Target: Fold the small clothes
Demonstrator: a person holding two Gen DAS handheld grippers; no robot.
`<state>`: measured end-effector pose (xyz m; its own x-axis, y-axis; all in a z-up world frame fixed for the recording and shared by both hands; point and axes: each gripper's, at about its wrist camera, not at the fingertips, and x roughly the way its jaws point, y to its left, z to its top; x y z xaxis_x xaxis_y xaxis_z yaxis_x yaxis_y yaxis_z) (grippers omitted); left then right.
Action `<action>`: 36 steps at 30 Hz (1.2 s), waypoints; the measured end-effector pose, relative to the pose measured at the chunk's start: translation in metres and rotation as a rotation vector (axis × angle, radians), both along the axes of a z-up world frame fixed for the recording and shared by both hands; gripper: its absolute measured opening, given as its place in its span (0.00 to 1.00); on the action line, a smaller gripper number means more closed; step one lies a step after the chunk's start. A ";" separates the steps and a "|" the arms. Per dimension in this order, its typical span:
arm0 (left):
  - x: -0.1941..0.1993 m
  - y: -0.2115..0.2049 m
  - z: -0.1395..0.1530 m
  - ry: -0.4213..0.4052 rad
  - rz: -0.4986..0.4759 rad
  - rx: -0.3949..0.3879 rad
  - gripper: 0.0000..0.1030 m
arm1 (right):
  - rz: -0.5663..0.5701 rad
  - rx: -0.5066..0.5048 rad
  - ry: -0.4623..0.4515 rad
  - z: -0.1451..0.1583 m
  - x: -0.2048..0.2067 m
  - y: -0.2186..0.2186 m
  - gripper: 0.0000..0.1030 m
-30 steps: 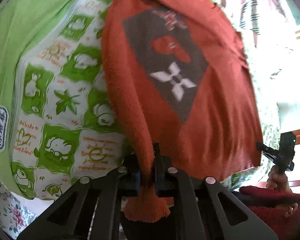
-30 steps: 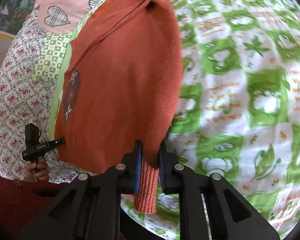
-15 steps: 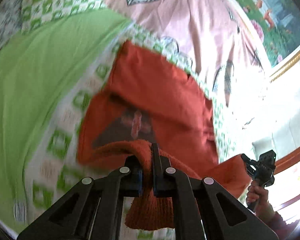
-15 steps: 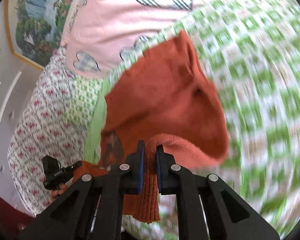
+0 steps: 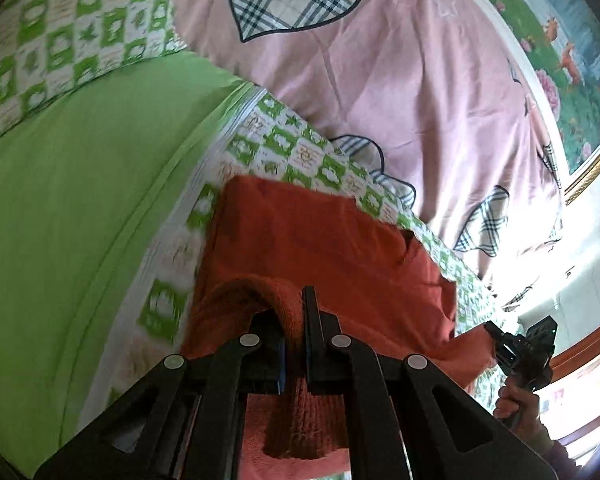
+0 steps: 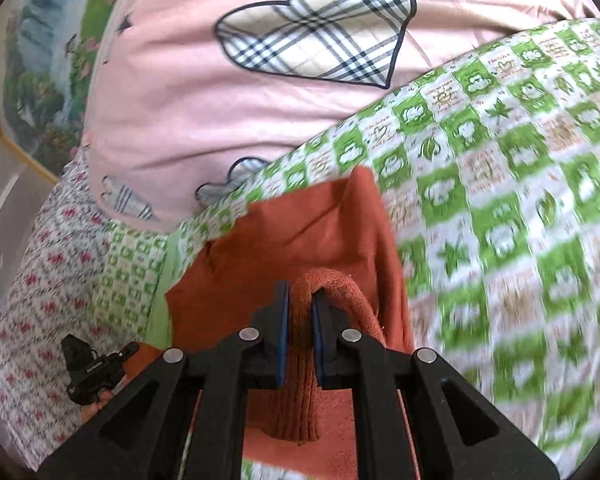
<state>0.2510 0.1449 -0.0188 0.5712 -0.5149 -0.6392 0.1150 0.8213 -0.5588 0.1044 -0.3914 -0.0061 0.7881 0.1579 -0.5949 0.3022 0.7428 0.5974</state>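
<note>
While each claw is clamped on a ribbed hem corner, the left gripper (image 5: 294,344) and right gripper (image 6: 300,338) hold the nearest edge of the orange sweater (image 5: 320,240) raised. Body of the garment: ahead, flat on the green checked quilt (image 6: 500,184). Pink heart bedding (image 6: 220,100): beyond, farthest.
</note>
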 end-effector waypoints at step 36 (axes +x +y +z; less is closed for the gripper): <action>0.082 -0.058 -0.032 0.087 -0.101 0.252 0.50 | 0.125 -0.435 0.188 -0.017 0.116 0.044 0.25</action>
<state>0.3327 0.0872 -0.0509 0.4624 -0.3855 -0.7985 0.1641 0.9222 -0.3502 0.2202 -0.3474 -0.0227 0.6517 -0.0496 -0.7569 0.2672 0.9489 0.1678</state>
